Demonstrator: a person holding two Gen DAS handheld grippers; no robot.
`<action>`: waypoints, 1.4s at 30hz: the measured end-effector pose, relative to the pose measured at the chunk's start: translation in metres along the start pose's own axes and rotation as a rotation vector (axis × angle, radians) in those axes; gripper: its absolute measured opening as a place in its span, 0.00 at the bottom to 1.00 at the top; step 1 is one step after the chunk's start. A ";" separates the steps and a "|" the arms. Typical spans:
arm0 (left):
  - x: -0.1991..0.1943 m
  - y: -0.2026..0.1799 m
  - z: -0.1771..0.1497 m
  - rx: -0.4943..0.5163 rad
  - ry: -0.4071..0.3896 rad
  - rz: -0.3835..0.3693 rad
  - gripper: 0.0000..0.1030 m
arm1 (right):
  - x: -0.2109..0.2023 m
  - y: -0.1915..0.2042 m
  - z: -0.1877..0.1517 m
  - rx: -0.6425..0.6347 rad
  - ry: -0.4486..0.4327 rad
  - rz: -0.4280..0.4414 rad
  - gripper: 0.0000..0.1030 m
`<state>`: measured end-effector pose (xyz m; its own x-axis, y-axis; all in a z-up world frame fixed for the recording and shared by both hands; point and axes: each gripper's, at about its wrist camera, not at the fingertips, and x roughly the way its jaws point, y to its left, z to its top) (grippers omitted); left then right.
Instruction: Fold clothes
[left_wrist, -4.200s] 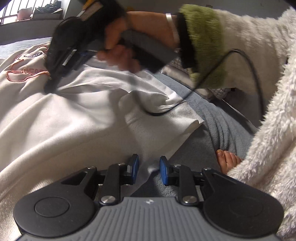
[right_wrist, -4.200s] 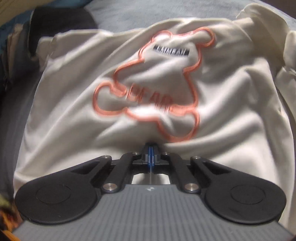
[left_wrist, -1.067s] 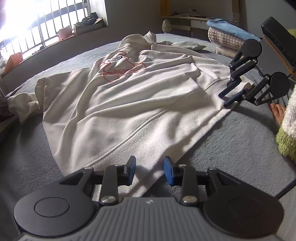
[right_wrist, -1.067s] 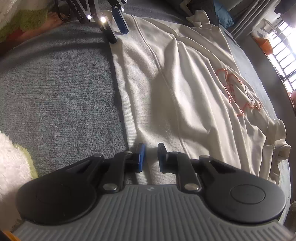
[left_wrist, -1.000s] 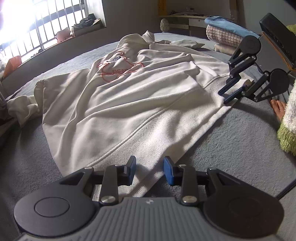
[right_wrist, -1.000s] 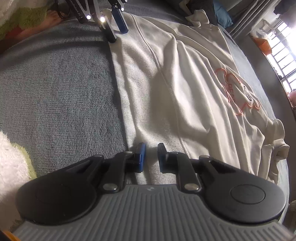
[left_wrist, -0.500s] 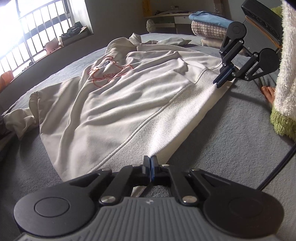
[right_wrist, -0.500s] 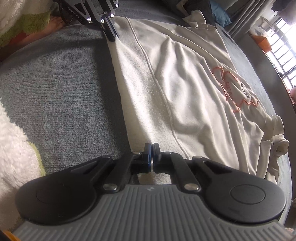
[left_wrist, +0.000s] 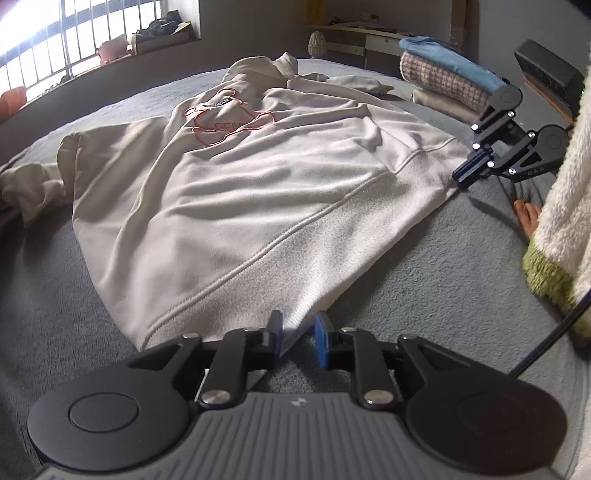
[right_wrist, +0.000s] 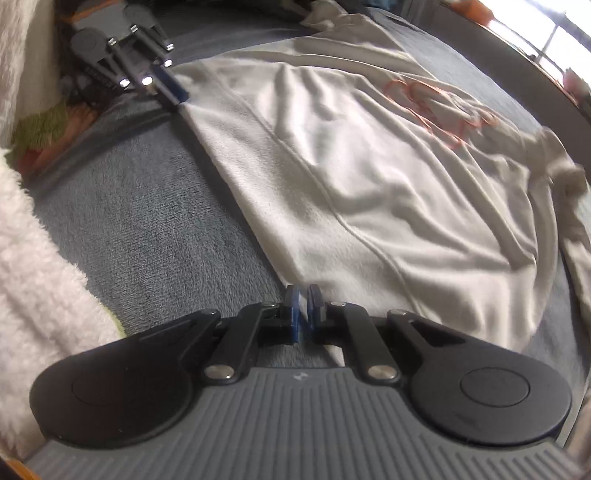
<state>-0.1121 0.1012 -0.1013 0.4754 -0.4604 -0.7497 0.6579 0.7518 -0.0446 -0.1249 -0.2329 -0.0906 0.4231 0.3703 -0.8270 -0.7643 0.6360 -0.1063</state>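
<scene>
A cream hoodie (left_wrist: 236, 192) with an orange bear outline (left_wrist: 225, 123) lies front up on a grey blanket (left_wrist: 424, 295). My left gripper (left_wrist: 297, 336) is open, its blue pads either side of the hem's near left corner, which lies slack between them. My right gripper (right_wrist: 303, 308) is nearly shut, a thin gap between its pads, at the hem's other corner (right_wrist: 295, 258). It also shows in the left wrist view (left_wrist: 461, 177) at that corner. The left gripper shows in the right wrist view (right_wrist: 177, 98) at the far hem corner.
A stack of folded clothes (left_wrist: 450, 81) stands at the back right. The person's fluffy white robe (left_wrist: 565, 206) and bare toes (left_wrist: 528, 218) are at the right. A black cable (left_wrist: 554, 339) runs past my left gripper. A barred window (left_wrist: 55, 51) is at the far left.
Both grippers closed on the hem corners half a second ago. Now the left has opened and let the corner go; the right has parted slightly and shifted.
</scene>
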 end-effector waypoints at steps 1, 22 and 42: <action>-0.004 0.004 0.000 -0.031 -0.011 -0.011 0.25 | -0.009 -0.011 -0.009 0.101 -0.012 -0.009 0.04; 0.020 0.007 0.009 -0.067 0.005 0.064 0.25 | -0.002 0.000 -0.048 -0.175 0.152 -0.360 0.06; -0.012 0.035 -0.015 -0.222 0.049 -0.044 0.24 | -0.046 -0.013 -0.074 0.012 0.156 -0.341 0.02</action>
<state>-0.1041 0.1400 -0.1040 0.4160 -0.4758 -0.7750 0.5304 0.8192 -0.2182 -0.1706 -0.3085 -0.0917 0.5722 0.0283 -0.8196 -0.5859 0.7134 -0.3844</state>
